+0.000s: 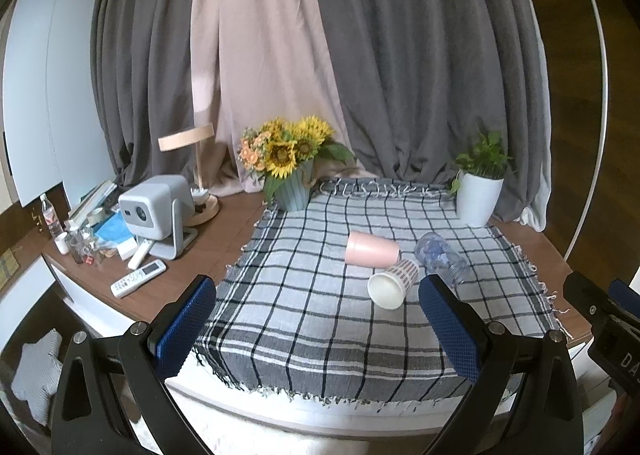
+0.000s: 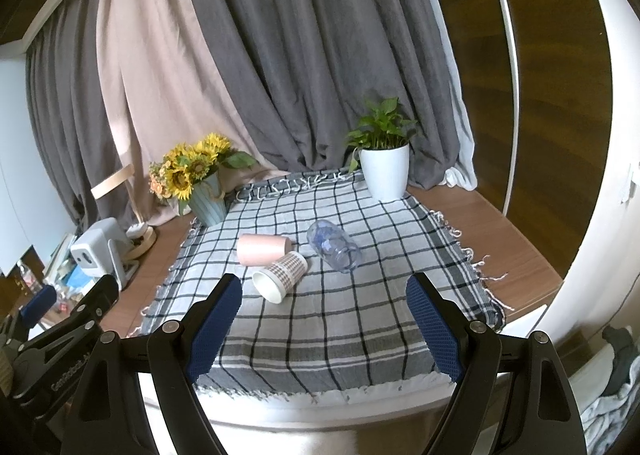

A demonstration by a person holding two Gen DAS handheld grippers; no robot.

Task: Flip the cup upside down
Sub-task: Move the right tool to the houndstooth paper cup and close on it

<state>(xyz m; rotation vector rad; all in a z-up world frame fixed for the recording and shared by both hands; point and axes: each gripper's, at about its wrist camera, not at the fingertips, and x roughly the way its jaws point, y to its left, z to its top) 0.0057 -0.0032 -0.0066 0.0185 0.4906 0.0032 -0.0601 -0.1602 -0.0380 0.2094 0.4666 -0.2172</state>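
Three cups lie on their sides on a checked cloth point(image 1: 320, 319). A pink cup point(image 1: 370, 251) point(image 2: 262, 249) lies at the back. A patterned paper cup point(image 1: 394, 283) point(image 2: 282, 275) lies in front of it, its open mouth facing me. A clear plastic cup point(image 1: 440, 257) point(image 2: 334, 249) lies to the right. My left gripper point(image 1: 318, 329) is open and empty, above the cloth's near edge. My right gripper point(image 2: 324, 327) is open and empty, also short of the cups. The right gripper's body shows at the left wrist view's right edge point(image 1: 600, 307).
A sunflower vase point(image 1: 294, 191) point(image 2: 208, 203) stands at the cloth's back left, a white potted plant point(image 1: 478, 195) point(image 2: 384, 171) at the back right. A projector point(image 1: 156, 211), a lamp point(image 1: 196, 175), remotes point(image 1: 138, 279) and small clutter fill the desk's left. Curtains hang behind.
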